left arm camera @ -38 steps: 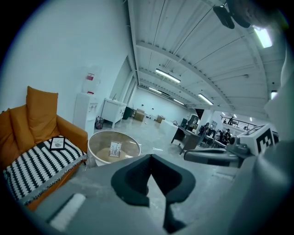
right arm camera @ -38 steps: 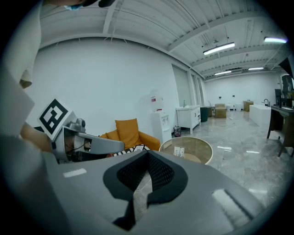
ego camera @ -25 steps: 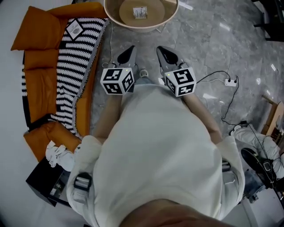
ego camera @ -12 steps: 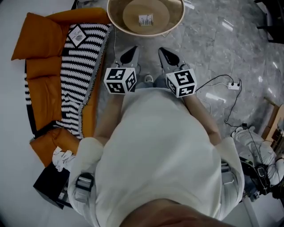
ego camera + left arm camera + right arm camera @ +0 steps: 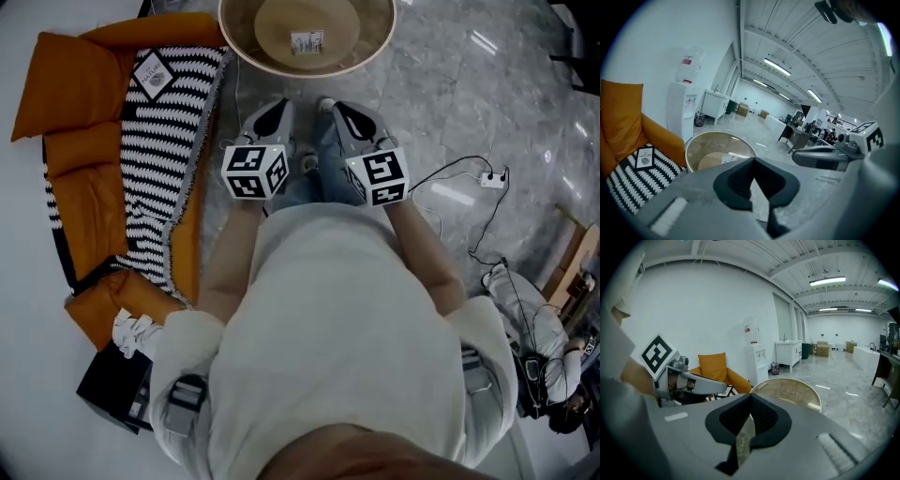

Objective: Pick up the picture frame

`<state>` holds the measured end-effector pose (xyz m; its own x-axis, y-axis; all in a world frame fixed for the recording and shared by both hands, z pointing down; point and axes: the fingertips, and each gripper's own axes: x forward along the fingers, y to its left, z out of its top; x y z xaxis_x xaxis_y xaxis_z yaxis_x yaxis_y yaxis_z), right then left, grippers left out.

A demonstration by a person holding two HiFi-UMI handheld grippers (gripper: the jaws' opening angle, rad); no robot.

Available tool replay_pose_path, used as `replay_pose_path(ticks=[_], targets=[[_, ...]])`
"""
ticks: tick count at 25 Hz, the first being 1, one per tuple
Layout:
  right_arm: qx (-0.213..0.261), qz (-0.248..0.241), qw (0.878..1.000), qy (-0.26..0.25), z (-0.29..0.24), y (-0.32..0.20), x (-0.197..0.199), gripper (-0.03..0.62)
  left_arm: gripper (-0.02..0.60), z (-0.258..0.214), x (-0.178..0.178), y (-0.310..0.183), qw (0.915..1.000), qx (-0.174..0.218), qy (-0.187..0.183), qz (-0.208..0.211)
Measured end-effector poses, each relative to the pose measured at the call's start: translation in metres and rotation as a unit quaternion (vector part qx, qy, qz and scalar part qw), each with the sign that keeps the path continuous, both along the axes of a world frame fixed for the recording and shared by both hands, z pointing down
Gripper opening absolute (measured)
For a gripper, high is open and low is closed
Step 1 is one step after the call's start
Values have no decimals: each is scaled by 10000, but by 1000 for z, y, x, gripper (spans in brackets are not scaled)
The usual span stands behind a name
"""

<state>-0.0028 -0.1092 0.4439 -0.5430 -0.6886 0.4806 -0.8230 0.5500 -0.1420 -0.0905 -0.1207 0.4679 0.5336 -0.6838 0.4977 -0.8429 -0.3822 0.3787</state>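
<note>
Left gripper [image 5: 271, 119] and right gripper [image 5: 350, 119] are side by side above the floor, jaws together on both, nothing between them. The picture frame [image 5: 307, 41] sits on the round table [image 5: 364, 52], ahead of both tips and clear of them.

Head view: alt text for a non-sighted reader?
From above, a person in a white top holds the left gripper and right gripper, both shut and empty, side by side, pointing toward a round glass-topped table. At left, an orange armchair holds a striped cushion with a small picture frame.
</note>
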Motion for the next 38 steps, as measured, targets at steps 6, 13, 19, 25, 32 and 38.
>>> replay_pose_path(ticks=[6, 13, 19, 25, 32, 38], targets=[[-182, -100, 9997, 154, 40, -49, 5, 0, 0, 43, 5, -39, 9997, -234, -54, 11], [-604, -101, 9981, 110, 98, -101, 13, 0, 0, 104, 6, -84, 9978, -620, -243, -59], [-896, -181, 9957, 174, 147, -137, 13, 0, 0, 153, 9, -118, 9959, -813, -390, -103], [-1244, -160, 9918, 238, 195, -158, 15, 23, 28, 204, 7, -140, 9918, -1130, -596, -4], [-1645, -271, 9854, 333, 249, -178, 17, 111, 159, 256, 15, -161, 9858, -1383, -910, 298], [-1888, -383, 9804, 416, 296, -193, 10, 180, 198, 297, 24, -173, 9805, -1537, -1073, 588]])
